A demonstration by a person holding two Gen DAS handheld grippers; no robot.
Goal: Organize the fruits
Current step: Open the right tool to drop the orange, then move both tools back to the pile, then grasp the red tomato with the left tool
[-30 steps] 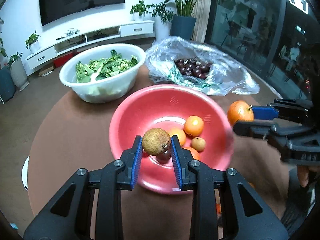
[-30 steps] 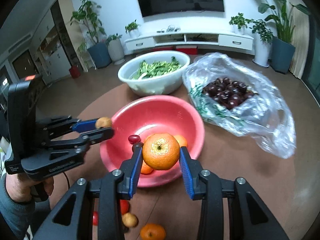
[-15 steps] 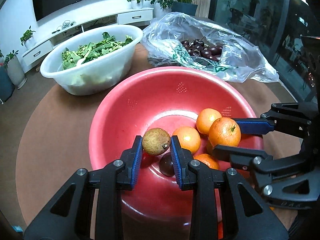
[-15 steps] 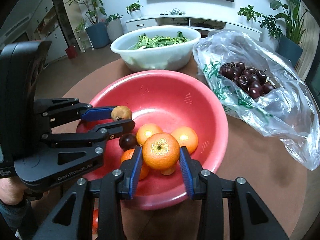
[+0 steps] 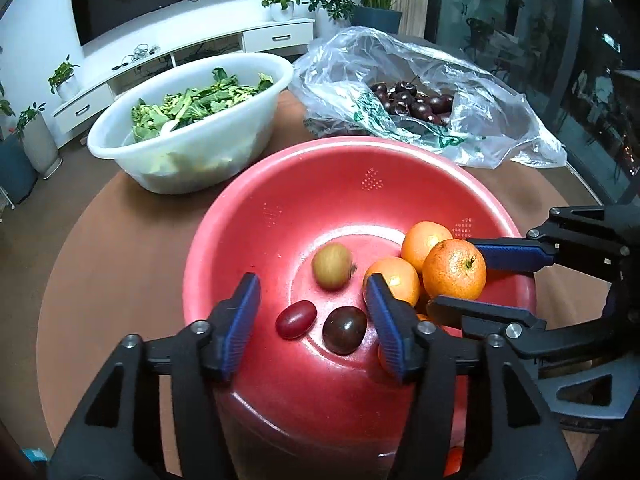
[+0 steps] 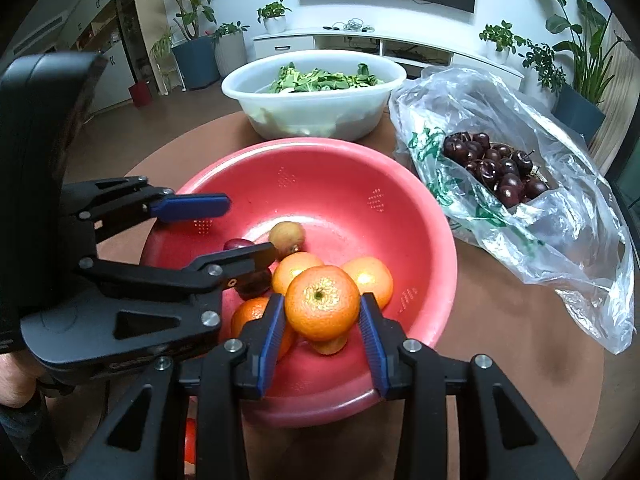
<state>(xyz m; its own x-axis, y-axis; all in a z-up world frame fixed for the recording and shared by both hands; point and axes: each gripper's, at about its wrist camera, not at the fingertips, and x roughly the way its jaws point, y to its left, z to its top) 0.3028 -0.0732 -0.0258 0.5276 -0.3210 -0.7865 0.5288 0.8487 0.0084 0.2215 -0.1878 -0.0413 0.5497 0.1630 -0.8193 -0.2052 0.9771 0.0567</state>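
A red bowl (image 5: 304, 184) (image 6: 432, 236) sits on the round brown table. It holds several oranges (image 5: 394, 280), a brown kiwi-like fruit (image 5: 332, 266) (image 6: 286, 236), a red grape tomato (image 5: 296, 319) and a dark plum (image 5: 345, 330). My left gripper (image 5: 312, 320) (image 6: 236, 228) is open and empty above the bowl's near side. My right gripper (image 6: 322, 330) (image 5: 476, 280) is shut on an orange (image 6: 322, 308) (image 5: 454, 269) and holds it over the oranges in the bowl.
A white basin of green leaves (image 5: 188, 128) (image 6: 316, 92) stands behind the bowl. A clear plastic bag of dark cherries (image 5: 416, 100) (image 6: 492, 164) lies at the back right. Some fruit (image 6: 191, 440) lies on the table below the grippers.
My left gripper has opened and dropped the brown fruit into the bowl. My right gripper with the orange has come lower over the bowl.
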